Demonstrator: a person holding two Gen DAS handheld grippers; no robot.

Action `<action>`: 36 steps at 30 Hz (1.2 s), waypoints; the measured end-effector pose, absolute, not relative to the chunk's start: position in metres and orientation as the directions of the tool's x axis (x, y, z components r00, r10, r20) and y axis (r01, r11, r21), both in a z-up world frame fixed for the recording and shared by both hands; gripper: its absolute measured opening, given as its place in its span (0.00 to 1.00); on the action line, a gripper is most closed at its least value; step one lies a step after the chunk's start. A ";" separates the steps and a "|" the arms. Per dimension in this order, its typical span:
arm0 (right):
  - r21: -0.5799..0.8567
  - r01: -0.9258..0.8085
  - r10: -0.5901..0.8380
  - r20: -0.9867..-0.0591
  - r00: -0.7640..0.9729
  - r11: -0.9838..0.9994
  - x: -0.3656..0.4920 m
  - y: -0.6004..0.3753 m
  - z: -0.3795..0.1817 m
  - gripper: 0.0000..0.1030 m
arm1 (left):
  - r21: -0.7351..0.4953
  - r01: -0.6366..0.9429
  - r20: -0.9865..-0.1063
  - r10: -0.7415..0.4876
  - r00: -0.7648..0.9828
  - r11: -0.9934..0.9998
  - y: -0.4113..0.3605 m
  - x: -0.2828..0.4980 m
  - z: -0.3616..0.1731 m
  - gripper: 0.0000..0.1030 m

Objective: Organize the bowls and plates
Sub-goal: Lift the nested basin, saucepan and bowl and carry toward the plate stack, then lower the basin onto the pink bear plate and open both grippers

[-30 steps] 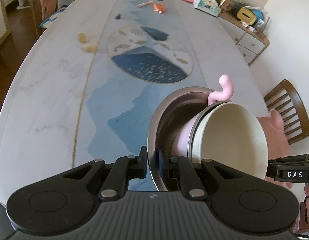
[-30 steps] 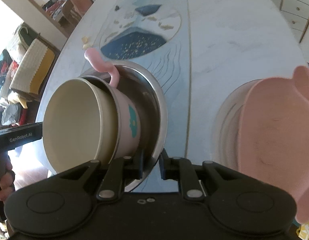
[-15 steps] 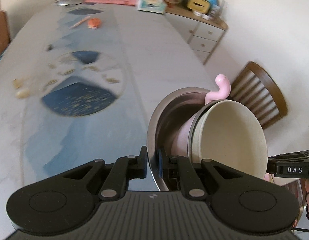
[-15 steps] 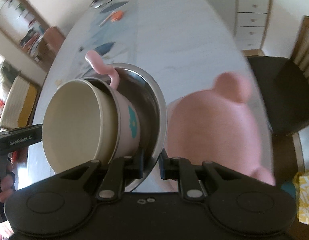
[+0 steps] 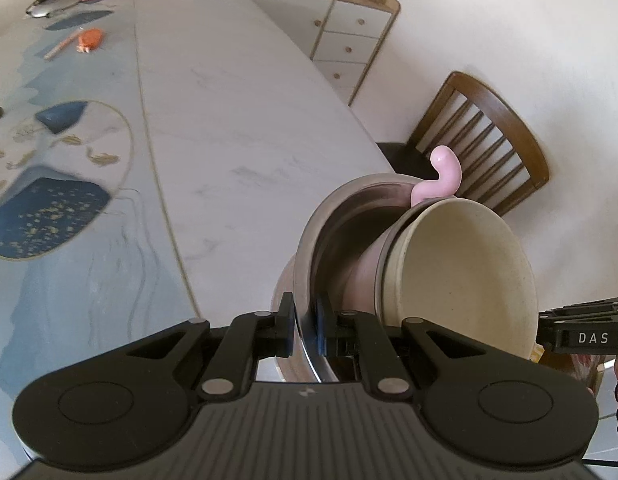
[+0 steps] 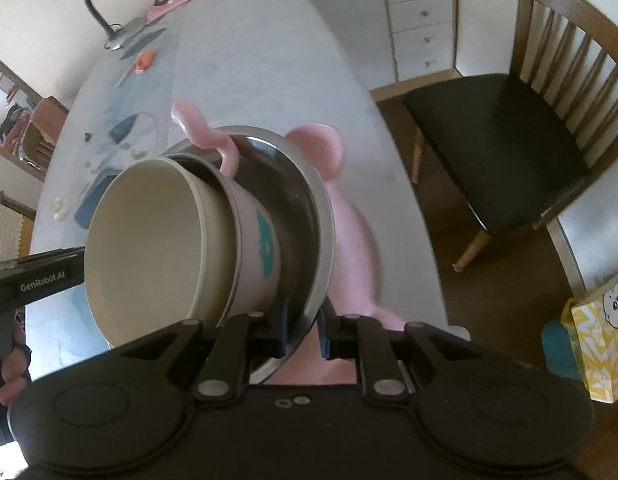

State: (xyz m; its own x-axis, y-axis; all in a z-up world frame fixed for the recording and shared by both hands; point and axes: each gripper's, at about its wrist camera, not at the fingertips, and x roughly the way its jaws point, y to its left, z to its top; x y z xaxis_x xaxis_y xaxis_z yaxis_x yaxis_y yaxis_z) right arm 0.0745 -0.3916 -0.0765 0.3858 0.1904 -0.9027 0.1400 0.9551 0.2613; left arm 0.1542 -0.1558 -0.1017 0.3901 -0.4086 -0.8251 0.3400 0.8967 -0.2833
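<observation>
Both grippers grip one steel bowl (image 5: pixel 313 240) by opposite points of its rim. Left gripper (image 5: pixel 303 330): jaws narrow, pads pinching the rim edge on either side. Right gripper (image 6: pixel 303 330): same condition, rim clamped between its pads. Neither hand is nearer the load — it hangs between them, each gripper pointing steeply down.

Inside the steel bowl sits a pink cup (image 6: pixel 255 248) with a teal mark and a curled pink handle (image 5: pixel 443 178); a cream bowl (image 6: pixel 149 248) is nested in the cup. In both views the stack appears tipped, its open mouth turned toward the left gripper's side.

Directly beneath the stack in the right wrist view lies a pink dish with round ears (image 6: pixel 349 220), resting on the table (image 5: pixel 237 120) near its edge. It lies just below and beyond the right gripper. Judgement: the coming move turns on this vertical alignment — lowering the stack onto the pink dish would need both hands to descend evenly, or the nested cup may slide out.

Beyond: a wooden chair (image 6: pixel 509 128), a drawer unit (image 5: pixel 349 40), a desk lamp (image 6: pixel 97 4) at the table's far end.
</observation>
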 end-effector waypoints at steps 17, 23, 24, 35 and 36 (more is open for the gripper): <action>0.249 0.143 0.183 -0.914 0.362 0.958 0.070 -0.407 -0.097 0.16 | -0.265 0.351 -0.845 -0.392 0.364 0.898 -0.177 0.161 -0.131 0.10; 0.240 0.144 0.174 -0.915 0.365 0.960 0.070 -0.406 -0.100 0.16 | -0.248 0.364 -0.843 -0.385 0.374 0.898 -0.180 0.159 -0.133 0.11; 0.239 0.148 0.171 -0.914 0.368 0.960 0.069 -0.406 -0.100 0.16 | -0.246 0.367 -0.843 -0.385 0.375 0.897 -0.180 0.158 -0.133 0.11; 0.231 0.167 0.152 -0.909 0.389 0.958 0.065 -0.406 -0.099 0.25 | -0.243 0.372 -0.846 -0.383 0.371 0.896 -0.179 0.159 -0.133 0.11; 0.231 0.169 0.150 -0.908 0.391 0.958 0.064 -0.407 -0.099 0.26 | -0.243 0.373 -0.846 -0.384 0.371 0.895 -0.179 0.159 -0.134 0.11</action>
